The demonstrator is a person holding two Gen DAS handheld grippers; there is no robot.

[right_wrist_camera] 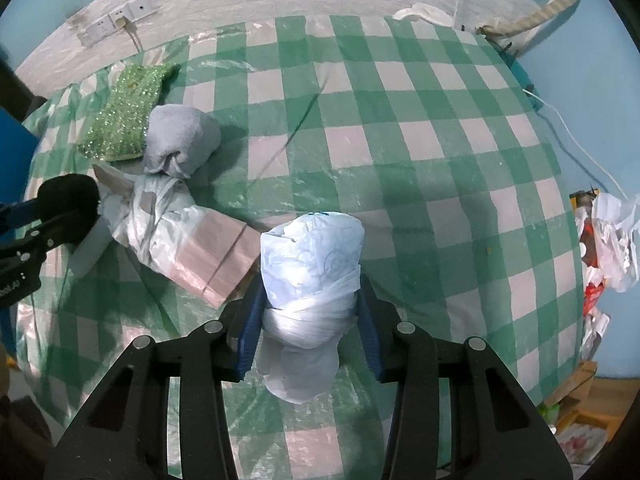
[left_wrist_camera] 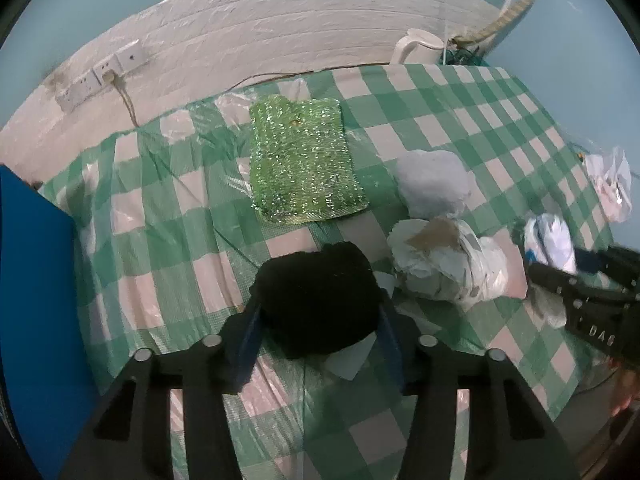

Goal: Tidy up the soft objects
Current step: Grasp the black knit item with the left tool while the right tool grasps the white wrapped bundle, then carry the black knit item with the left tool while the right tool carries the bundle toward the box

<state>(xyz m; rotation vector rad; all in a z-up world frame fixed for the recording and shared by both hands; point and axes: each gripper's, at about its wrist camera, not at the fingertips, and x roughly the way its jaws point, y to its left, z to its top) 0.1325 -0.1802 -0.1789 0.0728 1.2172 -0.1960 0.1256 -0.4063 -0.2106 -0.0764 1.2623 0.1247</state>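
My left gripper is shut on a black fuzzy soft object just above the checked table. It also shows in the right wrist view. My right gripper is shut on a pale blue-white plastic bundle, seen in the left wrist view at the right. A green glittery pad lies at the back. A grey cloth ball and a crumpled white plastic bag lie between the two grippers.
The green-and-white checked tablecloth under clear plastic covers the table. A white kettle stands at the far edge by the wall. Wall sockets sit at the back left. Plastic bags and boxes lie off the right edge.
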